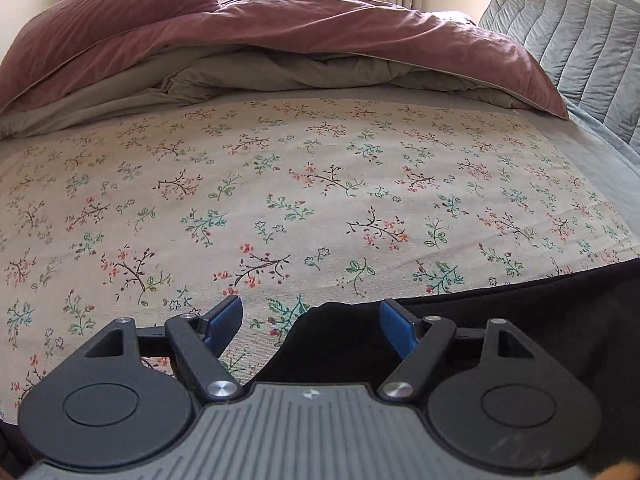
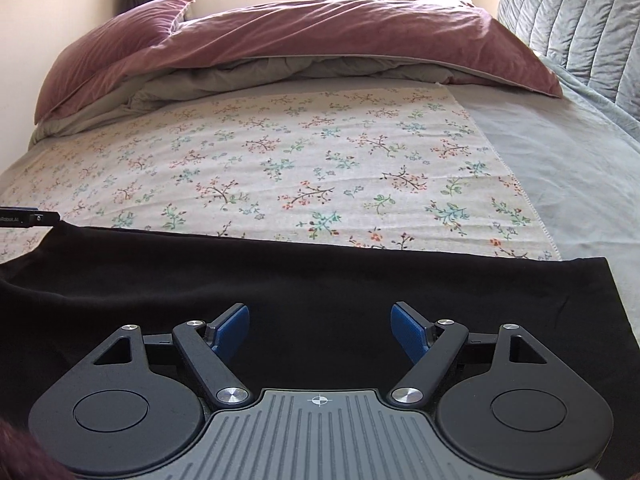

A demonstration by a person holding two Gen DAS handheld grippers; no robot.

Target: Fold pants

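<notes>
On the left wrist view, I saw my left gripper (image 1: 311,322) spread wide, its ribbed blue pads (image 1: 224,322) pinching nothing. Beneath and to the right lay the black pants (image 1: 520,320), soft and matte, one edge ending between the jaws on the floral cloth (image 1: 280,184). A crumpled mauve duvet (image 1: 280,28) was heaped behind.

From the right wrist view, my right gripper (image 2: 320,328) hung equally spread, empty, over the pants (image 2: 280,280), which stretched flat across the printed cloth (image 2: 280,152). A quilted grey headboard (image 2: 580,12) stood right. Lettering on a black bar (image 2: 28,218) at far left was too small to read.
</notes>
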